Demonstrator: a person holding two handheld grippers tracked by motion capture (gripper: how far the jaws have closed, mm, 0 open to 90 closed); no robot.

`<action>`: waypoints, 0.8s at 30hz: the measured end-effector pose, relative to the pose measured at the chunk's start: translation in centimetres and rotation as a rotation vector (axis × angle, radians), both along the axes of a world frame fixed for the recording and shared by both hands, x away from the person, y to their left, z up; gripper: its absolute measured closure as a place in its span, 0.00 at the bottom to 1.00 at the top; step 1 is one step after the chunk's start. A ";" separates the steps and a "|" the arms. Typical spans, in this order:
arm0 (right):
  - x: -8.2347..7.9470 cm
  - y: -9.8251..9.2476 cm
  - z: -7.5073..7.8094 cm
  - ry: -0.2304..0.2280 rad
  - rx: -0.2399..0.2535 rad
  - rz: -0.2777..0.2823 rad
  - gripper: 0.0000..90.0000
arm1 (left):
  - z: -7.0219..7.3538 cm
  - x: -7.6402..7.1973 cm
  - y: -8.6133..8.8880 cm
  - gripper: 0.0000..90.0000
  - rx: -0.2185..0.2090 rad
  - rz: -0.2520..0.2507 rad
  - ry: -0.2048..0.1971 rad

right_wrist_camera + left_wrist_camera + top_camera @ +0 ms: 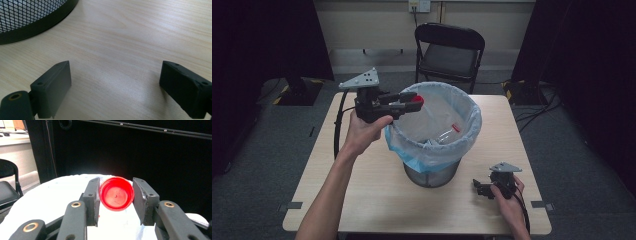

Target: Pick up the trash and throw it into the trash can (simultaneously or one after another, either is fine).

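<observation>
Left tongs [116, 195] clamp a round red plastic cap [116, 193] above the rim of a black mesh bin [430, 172] lined with a translucent blue bag [432, 150]; a clear plastic bottle [447, 134] lies inside. Right tongs [115, 87] stand apart, empty, over the wood-grain desk [130, 37].

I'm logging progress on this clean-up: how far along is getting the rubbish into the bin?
Done: a clear plastic bottle already lies in the lined mesh bin. In hand: the left gripper clamps a red cap at the bin's rim. Left: letting the cap drop inside. The right gripper rests open on the table, holding nothing.
</observation>
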State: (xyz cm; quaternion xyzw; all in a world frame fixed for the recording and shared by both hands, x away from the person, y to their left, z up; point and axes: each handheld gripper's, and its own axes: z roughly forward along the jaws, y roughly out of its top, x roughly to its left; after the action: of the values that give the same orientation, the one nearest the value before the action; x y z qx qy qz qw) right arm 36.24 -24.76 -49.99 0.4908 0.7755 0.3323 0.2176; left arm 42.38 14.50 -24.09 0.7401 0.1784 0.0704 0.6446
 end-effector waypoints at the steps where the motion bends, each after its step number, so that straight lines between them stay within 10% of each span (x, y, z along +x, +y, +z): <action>1: 0.0 0.0 0.0 -0.002 -0.001 0.001 0.11 | 0.0 0.0 0.0 0.66 0.000 0.000 0.000; 8: 0.0 0.0 0.0 0.000 0.000 0.000 0.11 | -1.2 0.4 -0.6 0.64 0.053 0.012 0.010; 24: 0.0 0.0 0.0 0.000 0.000 0.000 0.11 | -1.7 0.8 0.4 0.18 0.043 0.094 0.004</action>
State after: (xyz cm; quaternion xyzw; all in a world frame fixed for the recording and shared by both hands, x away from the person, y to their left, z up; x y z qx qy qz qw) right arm 36.24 -24.77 -50.00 0.4907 0.7755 0.3323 0.2176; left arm 43.21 14.88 -25.77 0.7449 0.2125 0.1029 0.6240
